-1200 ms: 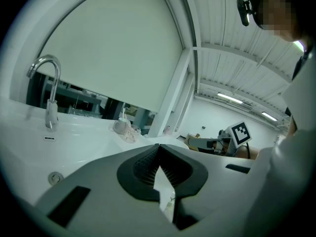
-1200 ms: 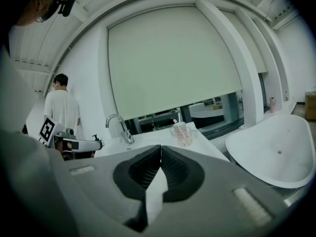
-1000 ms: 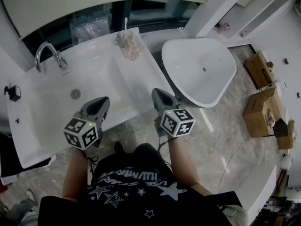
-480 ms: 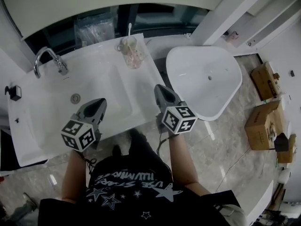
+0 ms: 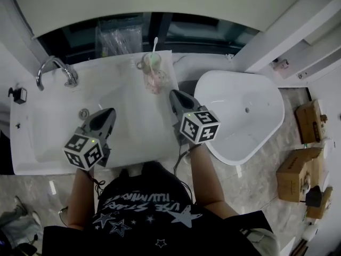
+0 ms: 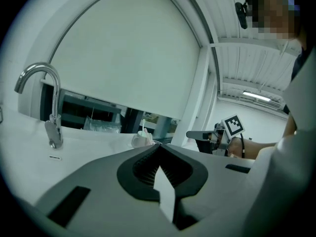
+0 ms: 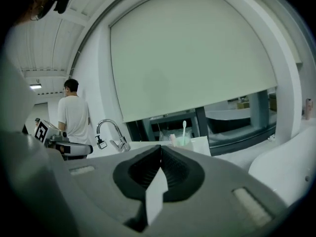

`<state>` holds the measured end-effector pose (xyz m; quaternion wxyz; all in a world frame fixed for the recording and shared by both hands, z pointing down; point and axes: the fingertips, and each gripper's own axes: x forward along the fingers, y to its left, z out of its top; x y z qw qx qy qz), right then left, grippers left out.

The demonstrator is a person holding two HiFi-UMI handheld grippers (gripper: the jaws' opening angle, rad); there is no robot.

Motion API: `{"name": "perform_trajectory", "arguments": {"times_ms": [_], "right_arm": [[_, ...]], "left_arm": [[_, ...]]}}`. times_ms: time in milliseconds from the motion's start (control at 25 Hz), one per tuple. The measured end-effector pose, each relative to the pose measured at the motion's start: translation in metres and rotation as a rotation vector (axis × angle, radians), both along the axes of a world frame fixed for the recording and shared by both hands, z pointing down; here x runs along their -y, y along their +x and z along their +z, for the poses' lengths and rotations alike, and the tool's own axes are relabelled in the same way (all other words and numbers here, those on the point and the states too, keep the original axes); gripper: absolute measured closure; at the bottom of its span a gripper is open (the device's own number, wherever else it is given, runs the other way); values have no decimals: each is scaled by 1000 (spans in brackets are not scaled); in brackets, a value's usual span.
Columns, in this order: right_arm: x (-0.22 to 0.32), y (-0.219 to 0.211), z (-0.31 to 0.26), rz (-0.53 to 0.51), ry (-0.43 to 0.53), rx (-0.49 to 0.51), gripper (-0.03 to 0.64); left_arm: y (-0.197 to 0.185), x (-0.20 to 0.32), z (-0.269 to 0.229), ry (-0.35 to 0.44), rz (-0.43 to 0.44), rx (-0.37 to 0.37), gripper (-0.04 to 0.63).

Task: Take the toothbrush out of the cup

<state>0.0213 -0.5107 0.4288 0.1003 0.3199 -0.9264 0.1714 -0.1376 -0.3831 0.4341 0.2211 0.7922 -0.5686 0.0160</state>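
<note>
A pink-patterned cup (image 5: 153,78) stands at the back right of the white counter, with a white toothbrush (image 5: 155,43) upright in it. My right gripper (image 5: 173,94) is shut and empty, its tip a short way in front of the cup and slightly right of it. My left gripper (image 5: 110,112) is also shut and empty, hanging over the sink basin further left. In the right gripper view the cup (image 7: 182,141) and toothbrush (image 7: 184,127) sit just beyond the closed jaws. The left gripper view shows the cup (image 6: 141,140) ahead and the right gripper (image 6: 199,134) to its right.
A chrome faucet (image 5: 56,70) rises at the back left of the sink (image 5: 48,143). A clear plastic bag (image 5: 120,35) lies behind the cup. A white tub (image 5: 242,116) stands to the right, cardboard boxes (image 5: 296,177) beyond it. A person in white (image 7: 74,115) stands far left.
Both grippers have moved forward over the counter. The right gripper has closed much of its distance to the cup. Both stay shut.
</note>
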Motion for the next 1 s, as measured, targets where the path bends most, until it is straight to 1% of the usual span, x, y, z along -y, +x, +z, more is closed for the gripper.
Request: {"name": "perform_trajectory", "arguments": {"times_ms": [160, 360, 400, 440, 520, 640, 680, 720, 1000], "right_arm": [[26, -19, 10, -115, -42, -49, 615], [65, -40, 17, -177, -66, -79, 610], [71, -46, 19, -195, -74, -85, 555], [75, -52, 22, -214, -83, -92, 538], [83, -64, 28, -244, -93, -110, 537], [95, -80, 40, -272, -111, -135, 527], [98, -85, 45, -280, -120, -146, 498], [101, -90, 50, -286, -125, -159, 489], [124, -112, 74, -299, -135, -254, 488]], "left_arm": [[-1, 18, -2, 2, -56, 8, 588], [-9, 38, 2, -11, -130, 19, 588], [-11, 40, 2, -11, -146, 20, 588], [-13, 43, 2, -13, -161, 21, 588], [-17, 47, 4, -22, -182, 22, 588], [-24, 54, 8, -38, -203, 29, 588], [-25, 57, 9, -42, -209, 31, 588], [-27, 59, 11, -46, -214, 32, 588], [-31, 72, 20, -69, -232, 28, 588]]}}
